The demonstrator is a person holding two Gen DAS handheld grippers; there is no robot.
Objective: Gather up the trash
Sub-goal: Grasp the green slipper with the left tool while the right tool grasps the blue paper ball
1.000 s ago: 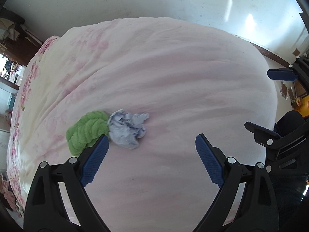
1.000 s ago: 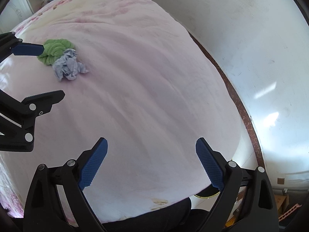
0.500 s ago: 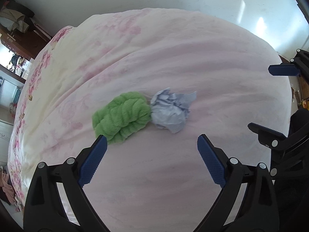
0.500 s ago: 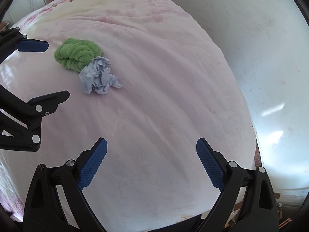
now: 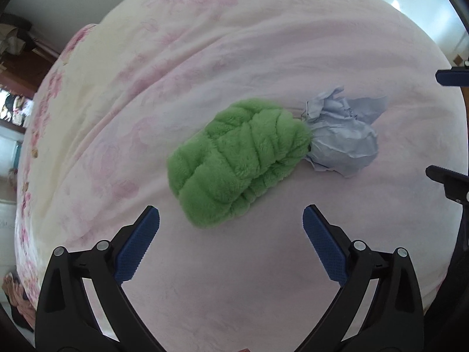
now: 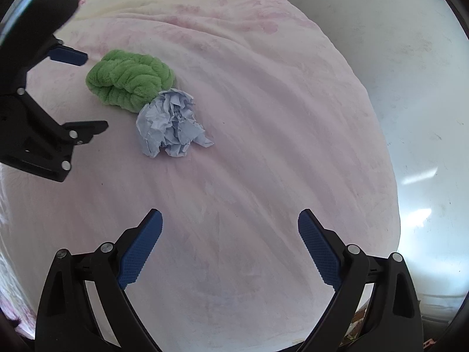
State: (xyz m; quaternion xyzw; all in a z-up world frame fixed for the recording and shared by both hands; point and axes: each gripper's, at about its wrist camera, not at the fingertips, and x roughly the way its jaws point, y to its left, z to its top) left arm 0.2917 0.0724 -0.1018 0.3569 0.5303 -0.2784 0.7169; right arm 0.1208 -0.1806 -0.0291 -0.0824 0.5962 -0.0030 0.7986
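Observation:
A crumpled pale blue paper ball point(image 5: 343, 138) lies on the pink bed cover point(image 5: 234, 58), touching a fluffy green cloth point(image 5: 237, 158) on its left. My left gripper point(image 5: 231, 214) is open and empty, just short of the green cloth, which sits centred ahead of its jaws. My right gripper point(image 6: 230, 215) is open and empty, farther back; the paper ball point(image 6: 171, 126) and green cloth point(image 6: 130, 80) lie ahead to its upper left. The left gripper point(image 6: 85, 91) also shows at the left edge of the right wrist view.
The bed cover point(image 6: 263, 117) has faint pink flower prints and soft folds. A white wall point(image 6: 425, 88) runs along the bed's right side. Dark furniture point(image 5: 17, 44) stands beyond the bed's far left corner.
Both grippers have moved forward over the bed toward the two items, which now look much larger. The left gripper has swung so the green cloth sits centred between its jaws.

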